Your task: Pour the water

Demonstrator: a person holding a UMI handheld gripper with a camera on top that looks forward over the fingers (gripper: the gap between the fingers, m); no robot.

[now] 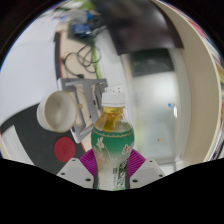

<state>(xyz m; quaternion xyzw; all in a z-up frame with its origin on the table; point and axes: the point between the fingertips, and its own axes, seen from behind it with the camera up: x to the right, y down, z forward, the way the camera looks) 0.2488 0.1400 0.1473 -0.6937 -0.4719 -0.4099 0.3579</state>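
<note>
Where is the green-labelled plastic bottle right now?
In the gripper view, the green-labelled plastic bottle stands upright between the gripper fingers, gripped by both pink pads, with a white cup just beyond on its left.

- You see a white worktop point(35, 70) running off to the far side.
- Tangled cables point(82, 62) lie on it.
- A dark monitor-like panel point(140, 25) stands beyond.
- A pale wall point(195, 100) rises beside it.

The bottle's point(113, 140) base is hidden behind the gripper point(112, 170) fingers, and the clutter beyond, perhaps cables, is too blurred to identify.
</note>
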